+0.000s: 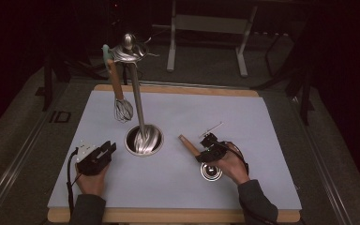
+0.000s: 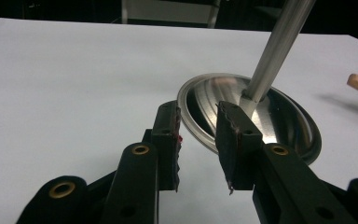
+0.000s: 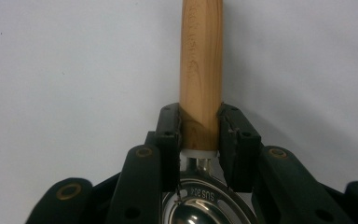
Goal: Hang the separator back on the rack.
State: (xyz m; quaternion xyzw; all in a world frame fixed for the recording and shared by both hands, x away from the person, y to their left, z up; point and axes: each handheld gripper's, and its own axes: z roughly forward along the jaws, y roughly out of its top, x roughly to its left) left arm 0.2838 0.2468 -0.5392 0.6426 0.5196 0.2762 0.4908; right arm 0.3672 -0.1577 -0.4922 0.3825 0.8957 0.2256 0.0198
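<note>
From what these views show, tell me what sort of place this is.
Probably a recording bench in a lab or workshop rather than a home kitchen: a plain white table top in a dark room, a metal table frame behind it, and a utensil stand holding a whisk, set out for hand-held gripper work.

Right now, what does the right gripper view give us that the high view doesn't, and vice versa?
Right gripper view alone: the right tool closed on the wooden handle just above its metal ferrule, and a "SUS 304" stamp on the steel head.

High view alone: the stand with its round base, the whisk hanging from its top, the left tool open near the base, and the table's wooden edge.

Both: the white mat, the handle, the right tool.
</note>
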